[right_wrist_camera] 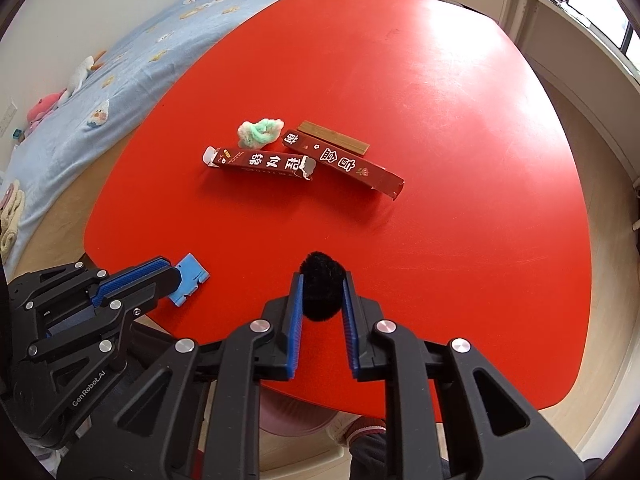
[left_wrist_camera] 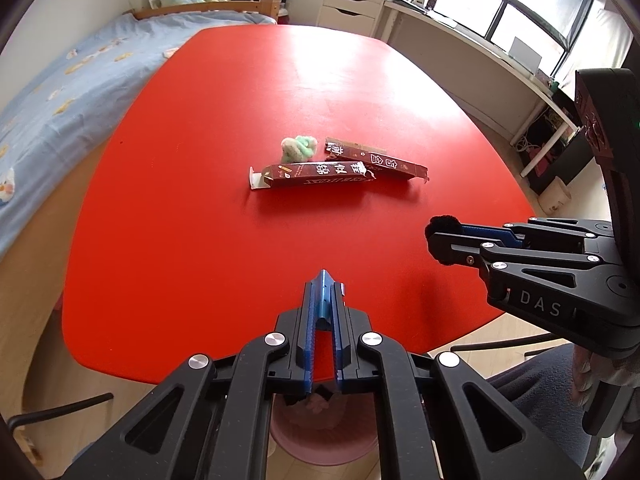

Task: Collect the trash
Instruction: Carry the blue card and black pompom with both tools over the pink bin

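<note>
My left gripper (left_wrist_camera: 325,280) is shut on a small blue plastic piece (left_wrist_camera: 322,294), held over the near edge of the red table (left_wrist_camera: 200,240); it also shows in the right wrist view (right_wrist_camera: 191,280). My right gripper (right_wrist_camera: 323,276) is shut on a black fuzzy ball (right_wrist_camera: 322,292), seen from the left wrist too (left_wrist_camera: 440,228). At the table's middle lie two torn dark red cartons (left_wrist_camera: 316,174) (left_wrist_camera: 376,162) and a green-white fluffy wad (left_wrist_camera: 298,148). A pink bin (left_wrist_camera: 320,436) stands under the table's near edge, below my left gripper.
A gold strip (right_wrist_camera: 334,142) lies behind the far carton. A bed with a blue sheet (left_wrist_camera: 60,92) runs along the left. White drawers (left_wrist_camera: 352,4) and a white desk under the window (left_wrist_camera: 500,56) stand at the back right. A chair (left_wrist_camera: 532,384) is at the near right.
</note>
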`<state>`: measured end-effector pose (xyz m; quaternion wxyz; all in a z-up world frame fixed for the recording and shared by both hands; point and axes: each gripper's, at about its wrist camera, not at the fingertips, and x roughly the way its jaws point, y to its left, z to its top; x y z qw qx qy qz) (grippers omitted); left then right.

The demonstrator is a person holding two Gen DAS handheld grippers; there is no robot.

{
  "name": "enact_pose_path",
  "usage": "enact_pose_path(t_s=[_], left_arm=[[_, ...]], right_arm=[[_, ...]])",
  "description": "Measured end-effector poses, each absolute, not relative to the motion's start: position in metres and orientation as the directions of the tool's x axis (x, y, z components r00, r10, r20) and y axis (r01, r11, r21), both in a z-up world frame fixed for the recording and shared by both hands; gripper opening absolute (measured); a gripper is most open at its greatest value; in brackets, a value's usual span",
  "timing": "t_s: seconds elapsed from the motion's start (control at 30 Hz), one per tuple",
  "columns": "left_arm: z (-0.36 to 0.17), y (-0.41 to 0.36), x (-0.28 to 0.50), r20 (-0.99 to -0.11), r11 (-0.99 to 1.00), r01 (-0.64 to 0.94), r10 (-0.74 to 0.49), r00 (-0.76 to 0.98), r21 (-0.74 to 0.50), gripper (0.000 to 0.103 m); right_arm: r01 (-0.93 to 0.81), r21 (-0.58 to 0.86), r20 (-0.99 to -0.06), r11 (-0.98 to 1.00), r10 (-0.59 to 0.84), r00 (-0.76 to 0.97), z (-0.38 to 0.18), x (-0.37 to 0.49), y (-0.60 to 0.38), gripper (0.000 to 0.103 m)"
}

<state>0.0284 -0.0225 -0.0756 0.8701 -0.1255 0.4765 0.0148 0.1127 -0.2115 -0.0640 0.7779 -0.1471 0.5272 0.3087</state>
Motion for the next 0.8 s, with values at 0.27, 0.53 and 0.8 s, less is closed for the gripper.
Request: enact_pose_path(t_s=[0.27, 0.53, 0.8], left_arm=[[-0.073, -0.023, 0.032, -0.830, 0.970, -0.124, -0.107, 0.548, -0.207, 0.006], [-0.069, -0.020, 0.030, -0.824, 0.970, -0.120, -0.111, 0.556, -0.212, 0.006], [-0.056, -0.021, 0.028, -0.815, 0.971, -0.103, -0.119, 0.567, -0.214, 0.006]], right_arm=[[-0.625, 0.103, -0.906, 0.774, 0.332, 0.261, -0.061, 0.115, -0.217, 0.018], [-0.624, 0.117, -0.899, 0.773, 0.350, 0.264, -0.055, 0.113, -0.222, 0.018], [-0.630, 0.127, -0.889, 0.766, 0.370, 0.272, -0.045, 0.107, -0.227, 0.018]])
